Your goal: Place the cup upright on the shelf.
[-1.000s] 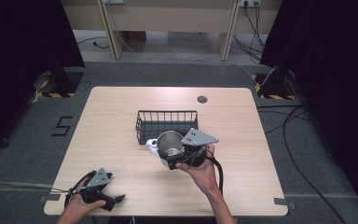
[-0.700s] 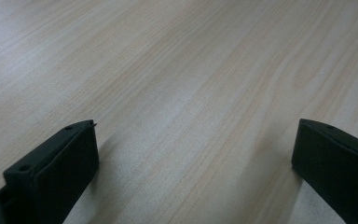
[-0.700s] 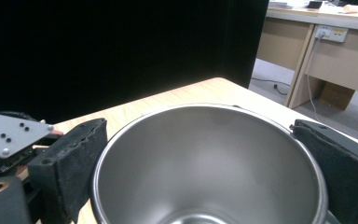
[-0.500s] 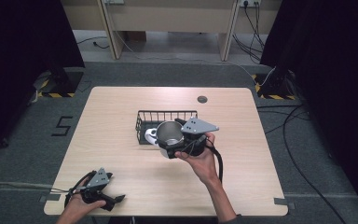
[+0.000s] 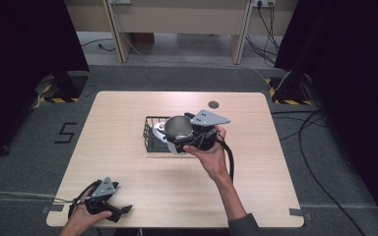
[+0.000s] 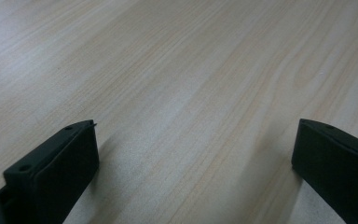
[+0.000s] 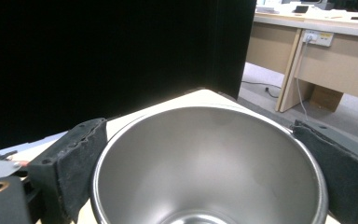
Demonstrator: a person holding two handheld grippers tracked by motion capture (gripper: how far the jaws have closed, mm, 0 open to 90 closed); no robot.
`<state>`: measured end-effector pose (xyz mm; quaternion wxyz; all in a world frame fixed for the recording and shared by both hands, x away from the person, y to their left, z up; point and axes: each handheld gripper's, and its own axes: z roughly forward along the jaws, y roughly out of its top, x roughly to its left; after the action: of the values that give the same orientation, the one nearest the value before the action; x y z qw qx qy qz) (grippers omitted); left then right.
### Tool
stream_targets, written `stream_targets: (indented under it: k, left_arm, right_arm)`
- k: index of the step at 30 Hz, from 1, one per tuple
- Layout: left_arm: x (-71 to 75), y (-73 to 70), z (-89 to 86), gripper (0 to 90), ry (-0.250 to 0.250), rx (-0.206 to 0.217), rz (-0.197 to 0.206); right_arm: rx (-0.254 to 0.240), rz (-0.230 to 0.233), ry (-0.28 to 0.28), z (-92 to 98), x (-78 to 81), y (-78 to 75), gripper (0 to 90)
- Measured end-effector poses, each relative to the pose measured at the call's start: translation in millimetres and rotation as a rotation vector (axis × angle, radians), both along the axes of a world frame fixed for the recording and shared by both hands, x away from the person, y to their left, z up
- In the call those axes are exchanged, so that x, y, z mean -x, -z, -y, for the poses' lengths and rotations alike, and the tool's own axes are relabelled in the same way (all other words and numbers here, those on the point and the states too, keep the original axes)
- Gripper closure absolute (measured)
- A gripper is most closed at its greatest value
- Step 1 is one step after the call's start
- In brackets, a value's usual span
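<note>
Right gripper [image 5: 179, 139] is clamped on a steel cup [image 5: 178, 128], one jaw pressed against each side of the rim, and holds it in the air above the wire basket [image 5: 150, 135] near the middle of the table [image 5: 128, 113]. In the right gripper view the cup [image 7: 209, 163] sits squarely between the two black pads [image 7: 81, 158], its mouth open toward the camera and its polished inside bare. A white object [image 5: 158, 132] shows just left of the cup in the high view, at the basket; what it is cannot be told.

Going down in size: the table is pale wood with a small round dark cap [image 5: 213, 104] near its far edge. The basket is black wire, rectangular, partly covered by the cup and gripper. The left gripper [image 5: 120, 210] rests at the table's near left corner in the person's hand, well apart from the cup; in its own view the jaws stand wide apart over bare wood [image 6: 191, 93], holding nothing.

On the grey floor left of the table a marking reads "5" [image 5: 65, 132].
</note>
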<state>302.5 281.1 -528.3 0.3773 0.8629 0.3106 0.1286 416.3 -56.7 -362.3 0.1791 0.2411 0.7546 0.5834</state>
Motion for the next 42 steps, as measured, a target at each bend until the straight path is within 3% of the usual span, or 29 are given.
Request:
stream_targets:
  k: [15,29,42]
  left_arm:
    - [0.0,-0.2,-0.1,0.0,0.002,-0.001,-0.002]
    - [0.1,-0.1,0.1,0.0,0.002,0.001,-0.001]
    - [0.1,0.0,0.2,0.0,0.002,0.001,0.001]
  right_arm:
    - [0.007,0.001,0.028,-5.2,-37.7,-4.7,6.2]
    - [0.016,-0.026,0.06,-4.5,-75.6,7.4,6.2]
    - [0.03,-0.041,0.058,-9.5,-92.4,21.2,6.2]
